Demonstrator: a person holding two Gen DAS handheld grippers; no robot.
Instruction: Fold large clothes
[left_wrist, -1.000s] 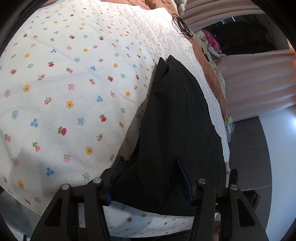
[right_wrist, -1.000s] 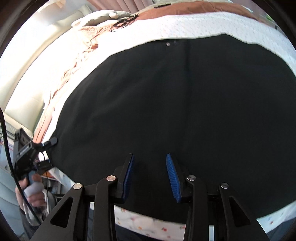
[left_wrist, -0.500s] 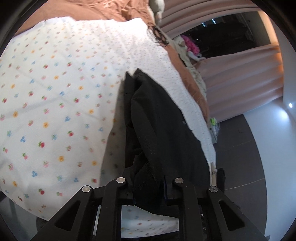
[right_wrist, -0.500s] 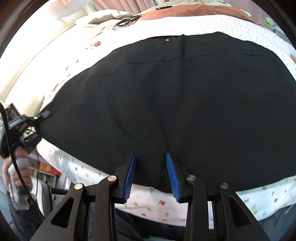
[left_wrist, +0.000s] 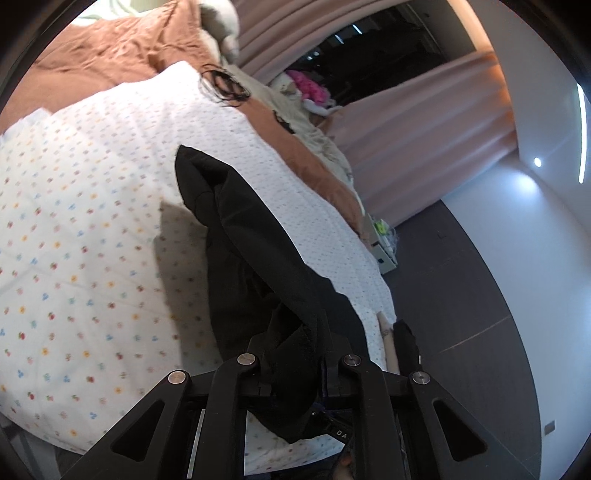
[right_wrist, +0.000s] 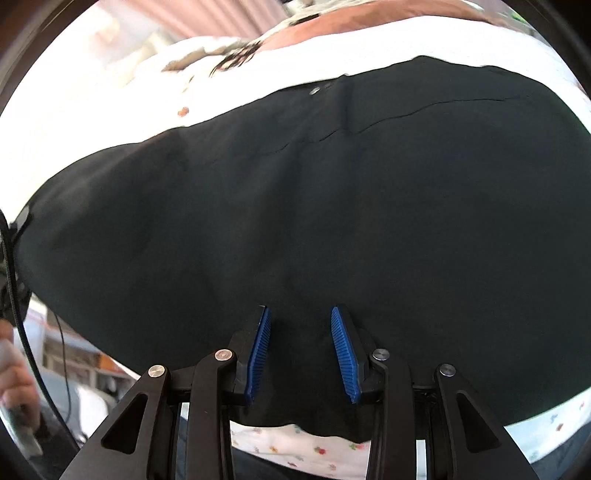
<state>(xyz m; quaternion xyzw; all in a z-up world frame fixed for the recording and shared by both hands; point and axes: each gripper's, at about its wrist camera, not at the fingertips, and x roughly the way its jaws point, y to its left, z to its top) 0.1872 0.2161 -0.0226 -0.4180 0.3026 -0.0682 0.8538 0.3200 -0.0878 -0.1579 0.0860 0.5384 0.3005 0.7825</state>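
A large black garment (left_wrist: 251, 236) lies on a bed with a white floral sheet (left_wrist: 92, 221). My left gripper (left_wrist: 295, 339) has a bunched end of it between its jaws, which are still closing on the cloth, and that end hangs lifted off the sheet. In the right wrist view the same garment (right_wrist: 295, 184) spreads wide and mostly flat, with a small metal button (right_wrist: 314, 90) near its far edge. My right gripper (right_wrist: 299, 310) hovers low over the garment's near edge, its blue pads (right_wrist: 258, 347) apart and bare, with cloth lying under the gap.
A brown blanket (left_wrist: 110, 48) and pale bedding cover the far end of the bed. Pink curtains (left_wrist: 406, 140) and a dark floor (left_wrist: 461, 332) lie past the bed's right side. A hand (right_wrist: 14, 373) and a black cable (right_wrist: 33, 362) show at the left edge.
The left jaws have closed on the garment's end and risen, pulling the cloth up off the sheet. The right gripper has shifted slightly over the near edge, its gap unchanged.
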